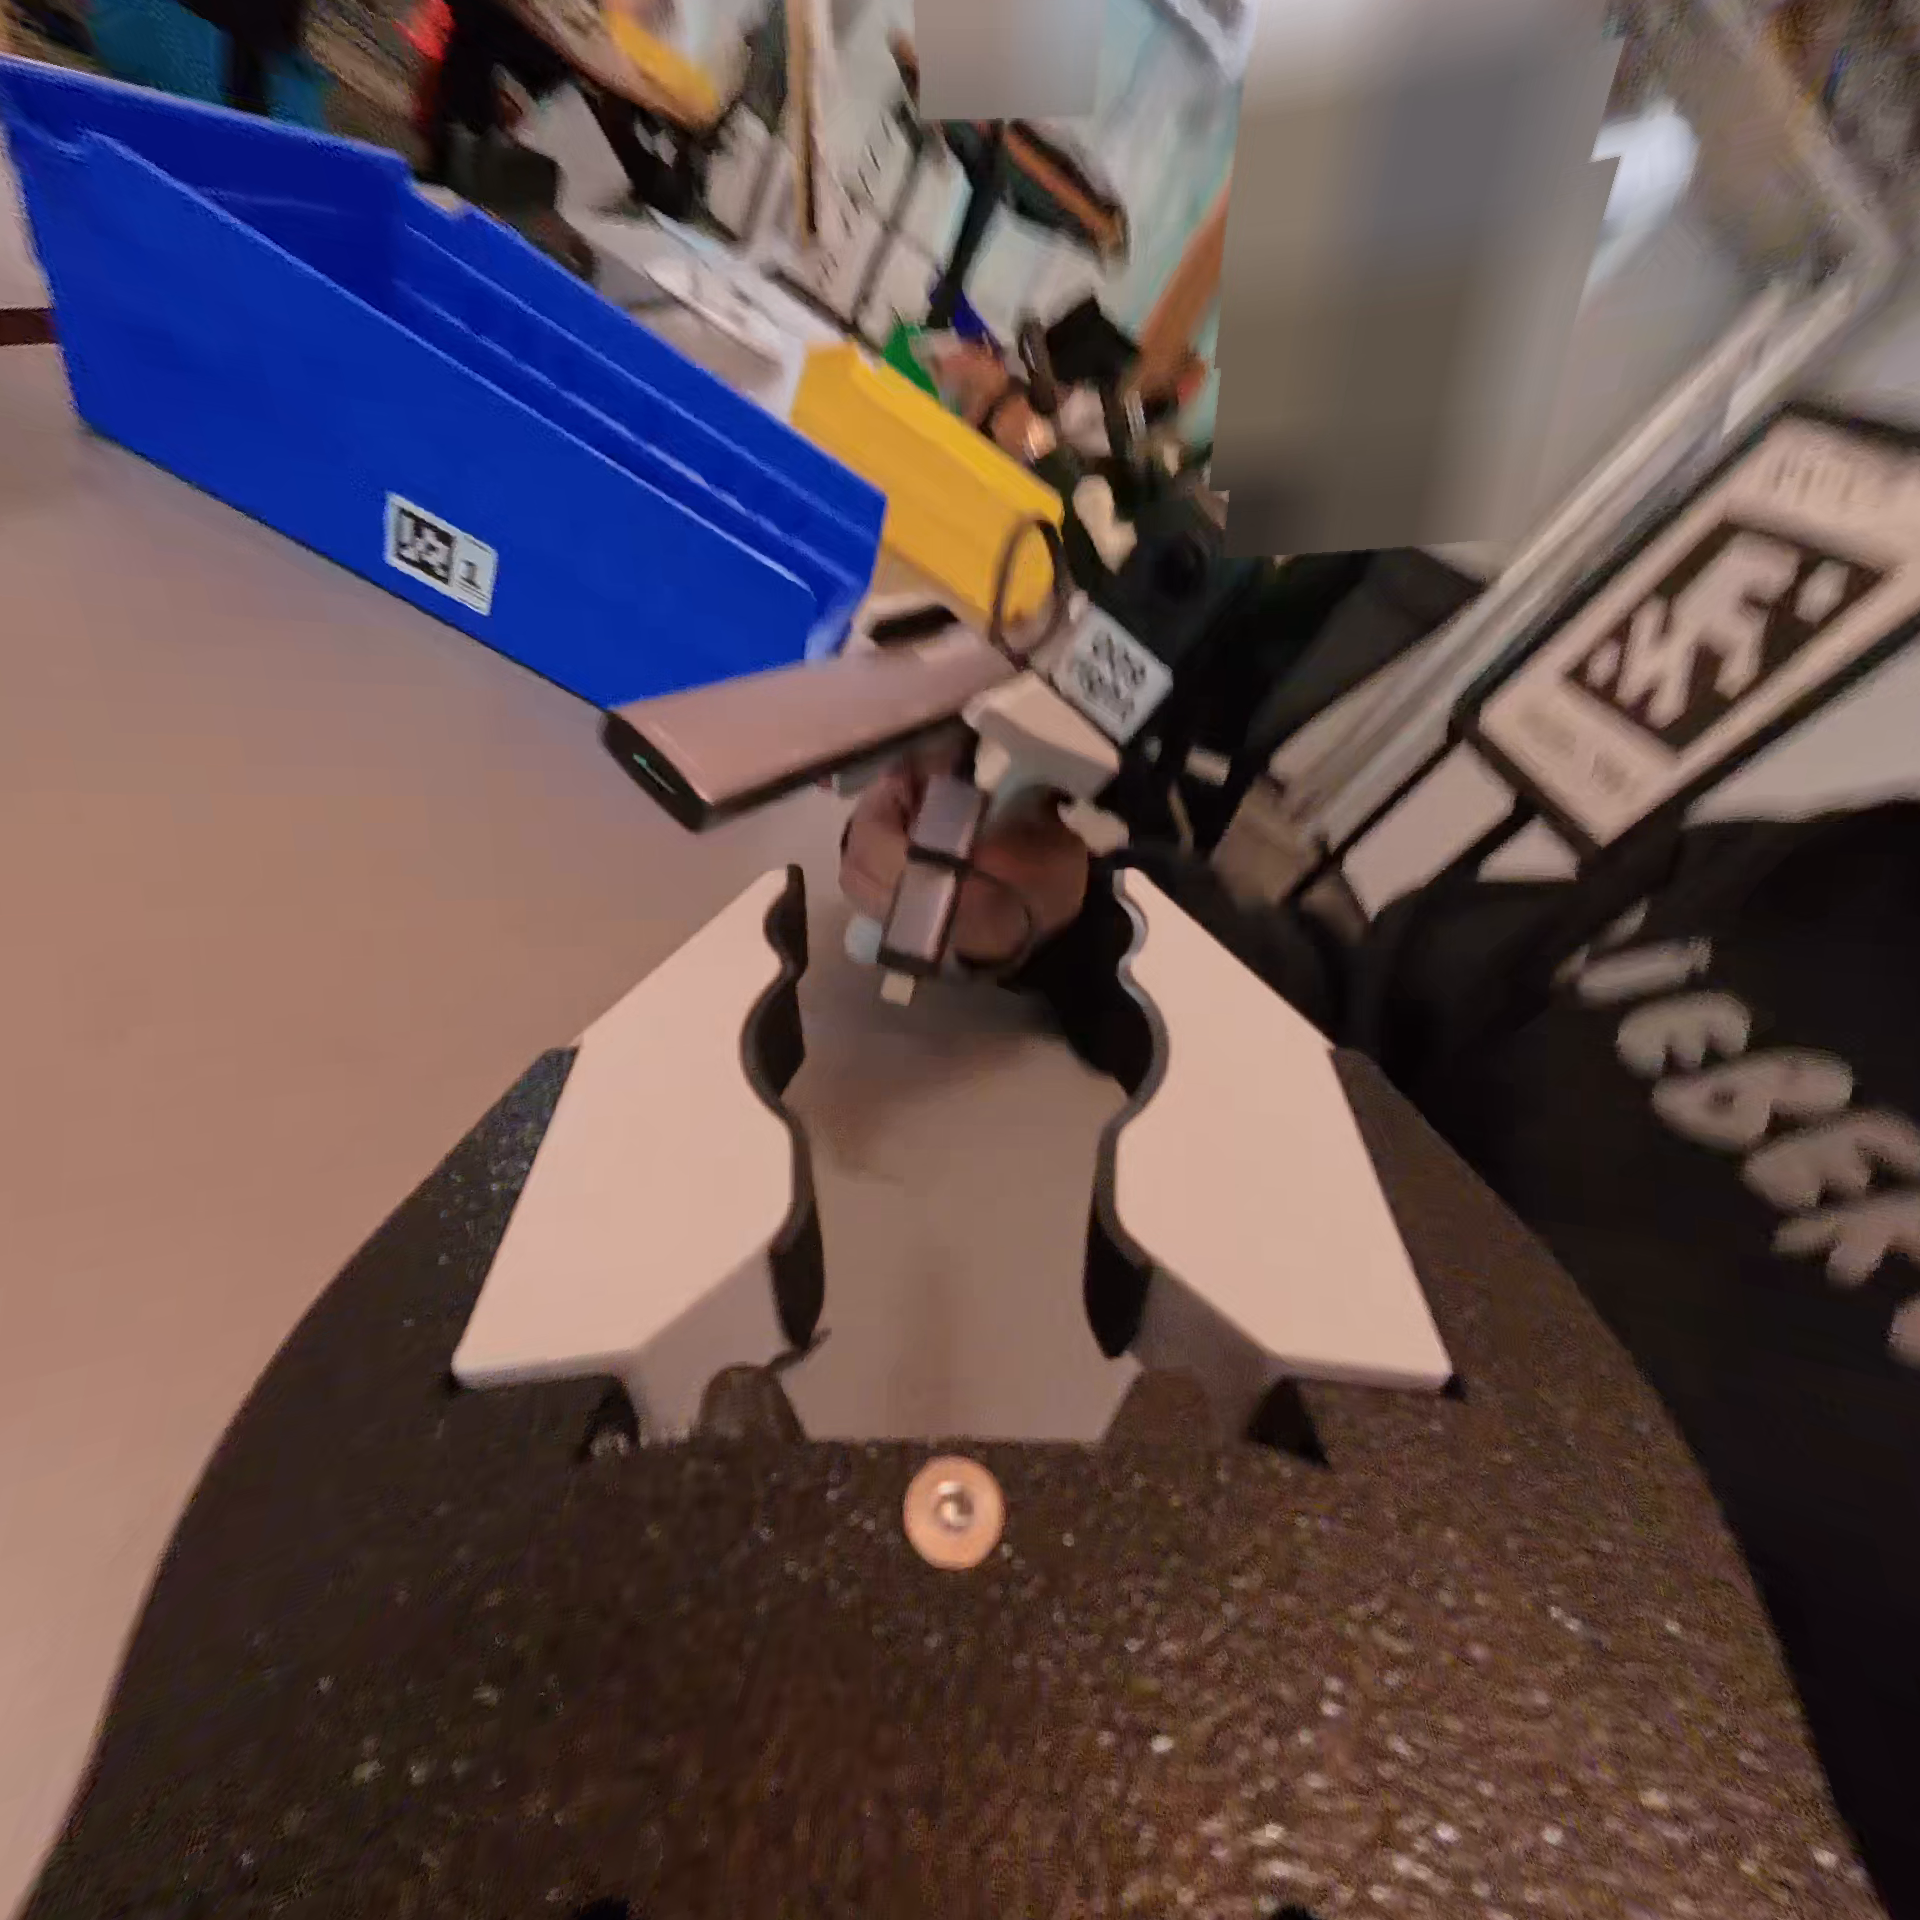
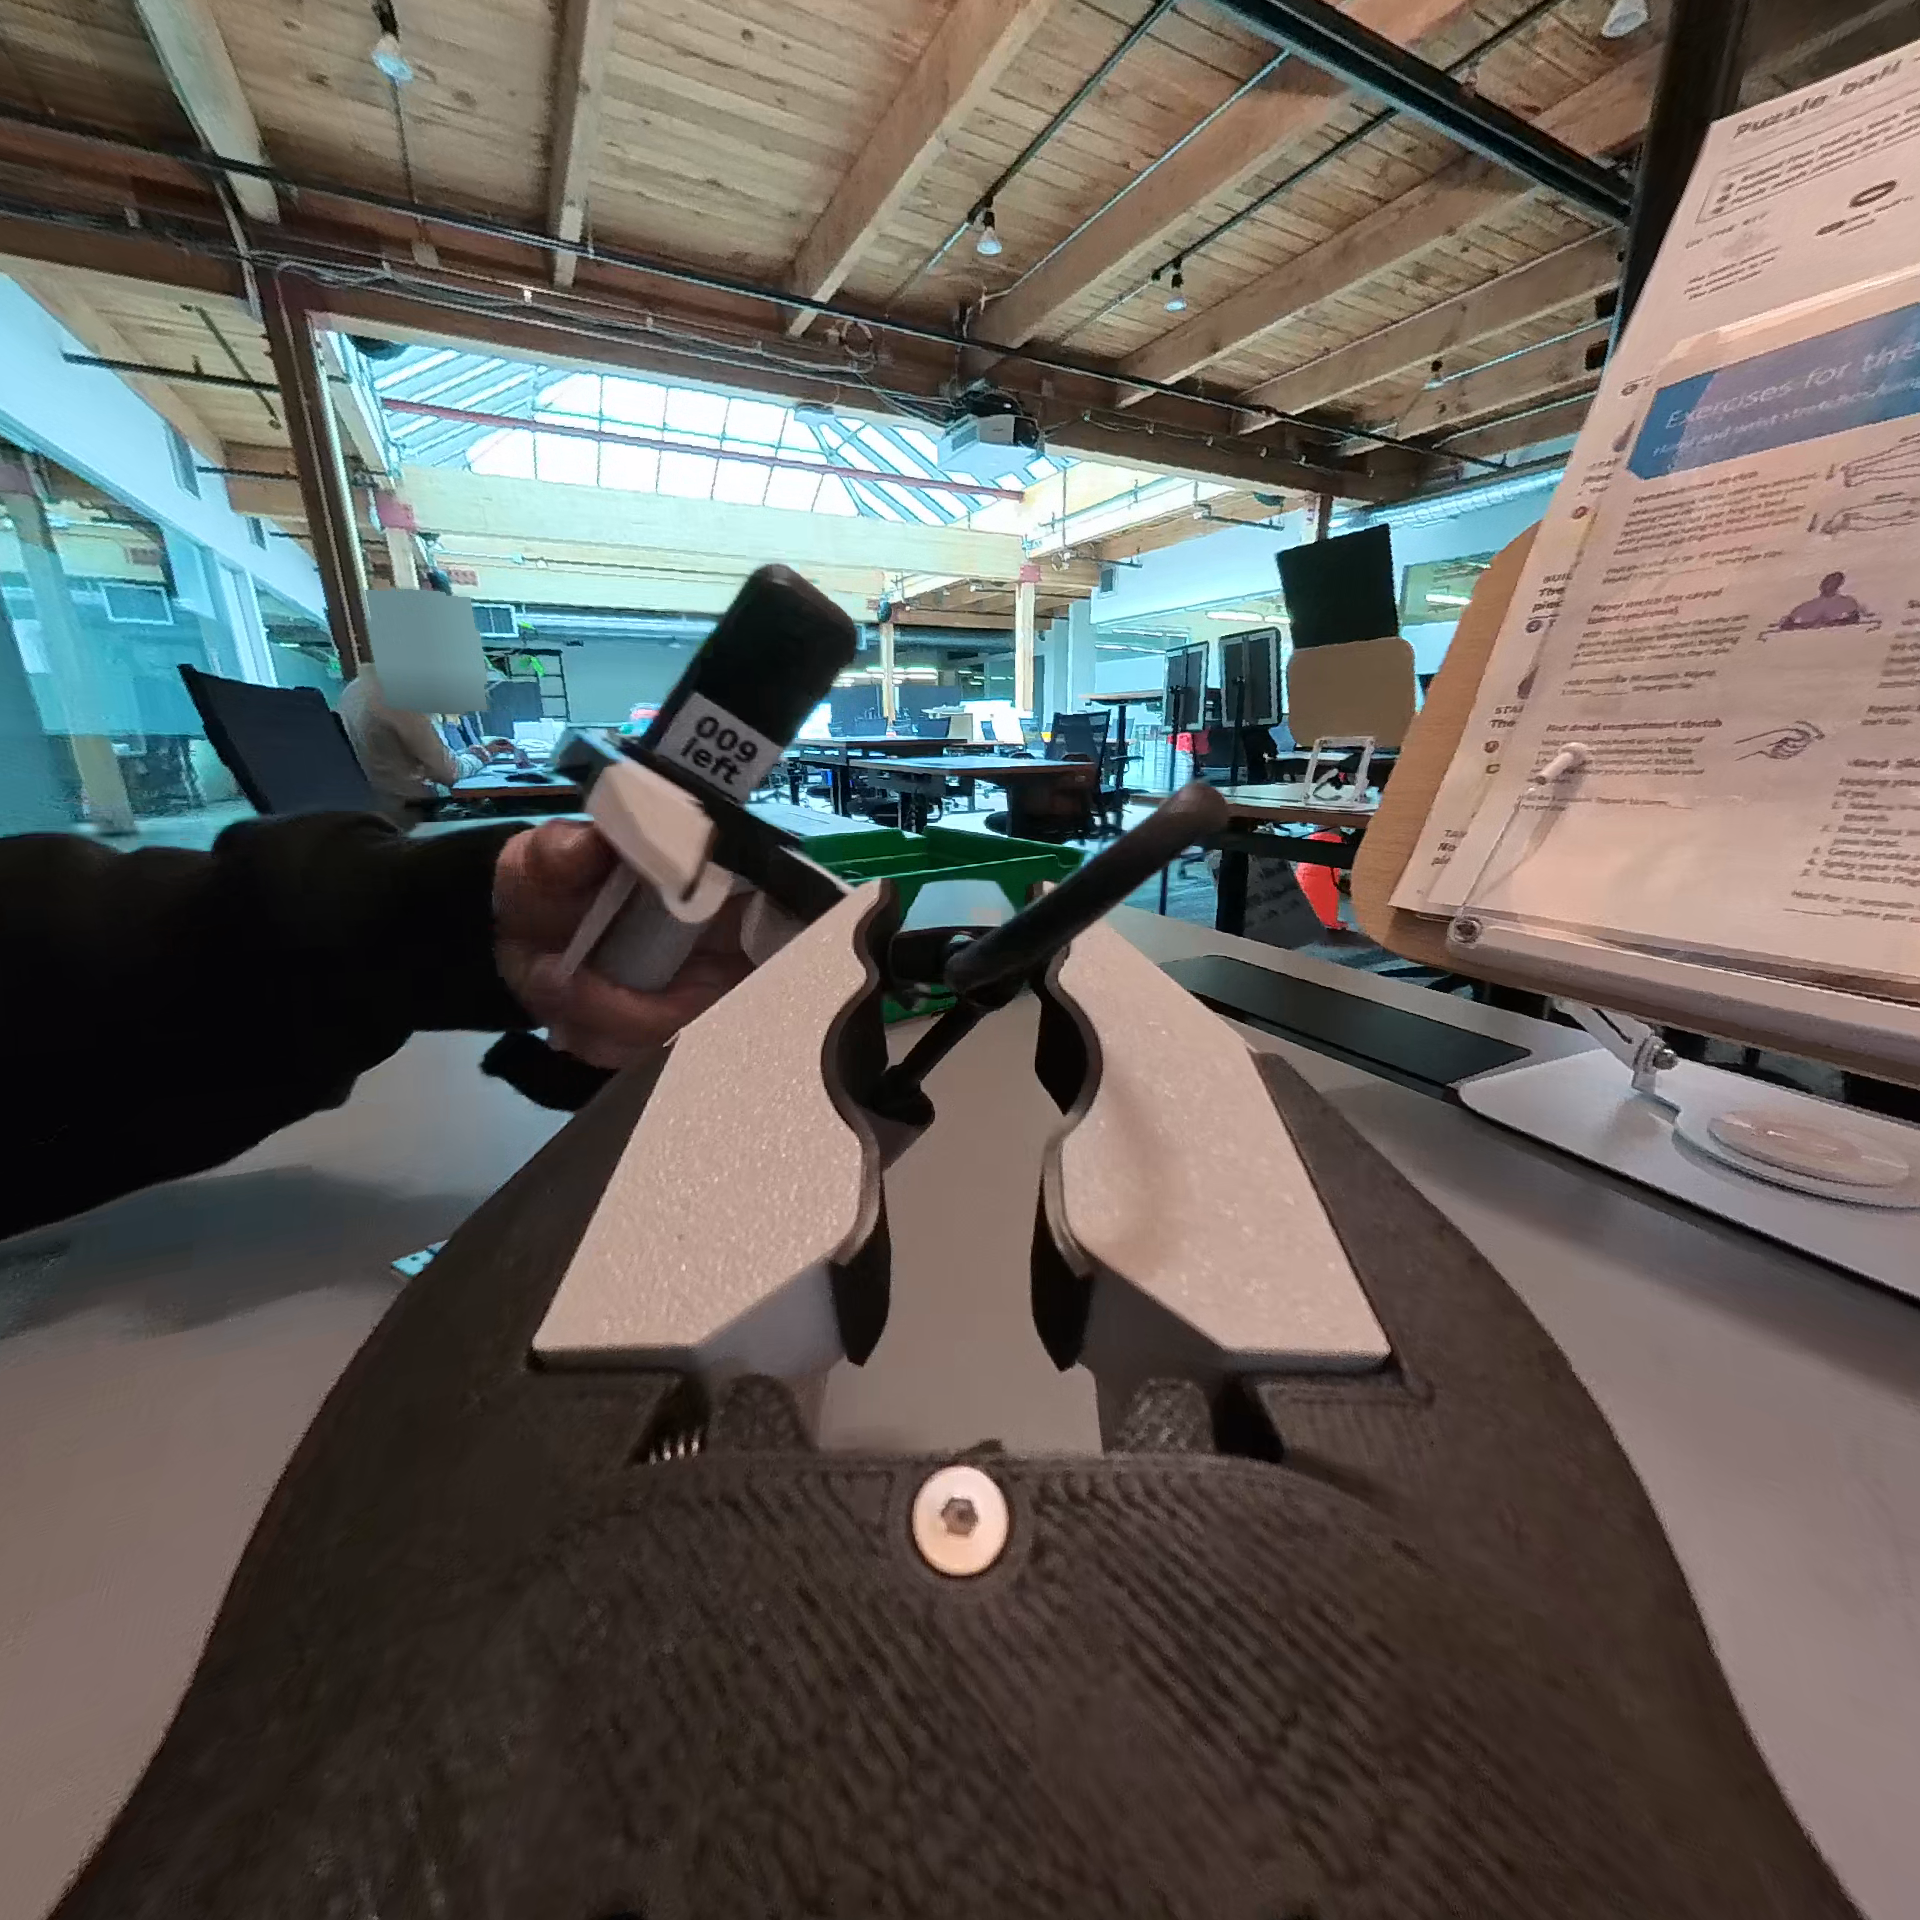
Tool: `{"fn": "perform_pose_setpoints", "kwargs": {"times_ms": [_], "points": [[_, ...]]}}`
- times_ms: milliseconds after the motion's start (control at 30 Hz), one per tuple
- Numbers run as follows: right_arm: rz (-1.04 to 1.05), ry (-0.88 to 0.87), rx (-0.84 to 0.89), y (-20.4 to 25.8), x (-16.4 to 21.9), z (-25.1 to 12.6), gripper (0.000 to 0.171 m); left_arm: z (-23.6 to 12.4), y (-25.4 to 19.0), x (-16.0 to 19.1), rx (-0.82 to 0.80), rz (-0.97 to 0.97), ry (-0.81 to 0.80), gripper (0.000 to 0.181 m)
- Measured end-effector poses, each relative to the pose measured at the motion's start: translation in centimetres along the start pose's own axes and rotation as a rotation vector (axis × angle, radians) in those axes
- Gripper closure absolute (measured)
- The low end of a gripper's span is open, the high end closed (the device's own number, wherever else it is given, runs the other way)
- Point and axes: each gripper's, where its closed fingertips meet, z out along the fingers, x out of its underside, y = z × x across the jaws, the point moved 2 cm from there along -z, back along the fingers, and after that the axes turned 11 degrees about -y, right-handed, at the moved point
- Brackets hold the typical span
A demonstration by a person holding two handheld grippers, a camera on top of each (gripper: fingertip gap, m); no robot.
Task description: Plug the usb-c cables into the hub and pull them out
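Your left hand-held gripper (image 1: 956, 904) hangs over the worktop (image 1: 260, 935) with its fingers spread wide and nothing between them. Bare surface runs out to its left. Just ahead of its tips dangles a small grey plug (image 1: 930, 894), tip down, clear of both fingers. Above that, the grey hub (image 1: 790, 727) lies tilted, its open end pointing left and close to the near corner of the blue bin (image 1: 416, 416). A yellow bin (image 1: 914, 468) sits behind that corner. I cannot tell whether the hub touches the worktop.

Your right hand-held gripper (image 2: 966, 945) is closed on a black cable (image 2: 1081, 883) that crosses its tips and slants up to the right. To its right a stand of printed sheets (image 2: 1662, 727) crowds the worktop edge; to its left there is open room.
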Motion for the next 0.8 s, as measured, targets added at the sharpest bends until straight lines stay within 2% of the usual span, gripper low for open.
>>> {"fn": "perform_pose_setpoints", "kwargs": {"times_ms": [100, 167, 233, 267, 533, 700, 767, 800], "points": [[-0.012, 0.001, -0.033, 0.7, 0.2, 0.2, 0.149, 1.0, 0.0, -0.3, -0.018, -0.154, -0.099, 0.124], [-0.03, 0.015, -0.043, 0.9, 0.5, 0.2, 0.149, 1.6, -0.3, -1.0, 0.014, -0.24, -0.187, 0.13], [-0.04, 0.024, -0.042, 0.9, 0.7, 0.2, 0.149, 1.8, 0.6, -1.5, -0.049, -0.311, -0.247, 0.161], [-0.056, 0.032, -0.039, 0.8, 0.9, 0.2, 0.149, 1.9, 0.7, -1.8, -0.049, -0.332, -0.284, 0.169], [-0.259, 0.055, -0.005, 0.6, 1.3, 0.1, 0.147, 2.2, 0.8, -2.0, -0.133, -0.515, -0.341, 0.175], [-0.357, 0.078, 0.014, 0.8, 1.9, 0.3, 0.136, 2.3, 0.5, -1.5, -0.186, -0.52, -0.315, 0.175], [-0.365, 0.082, 0.013, 0.8, 1.9, 0.3, 0.148, 2.3, 0.5, -1.6, -0.194, -0.522, -0.318, 0.175], [-0.369, 0.087, 0.016, 0.8, 1.9, 0.3, 0.148, 2.3, 0.4, -1.6, -0.197, -0.523, -0.32, 0.175]]}}
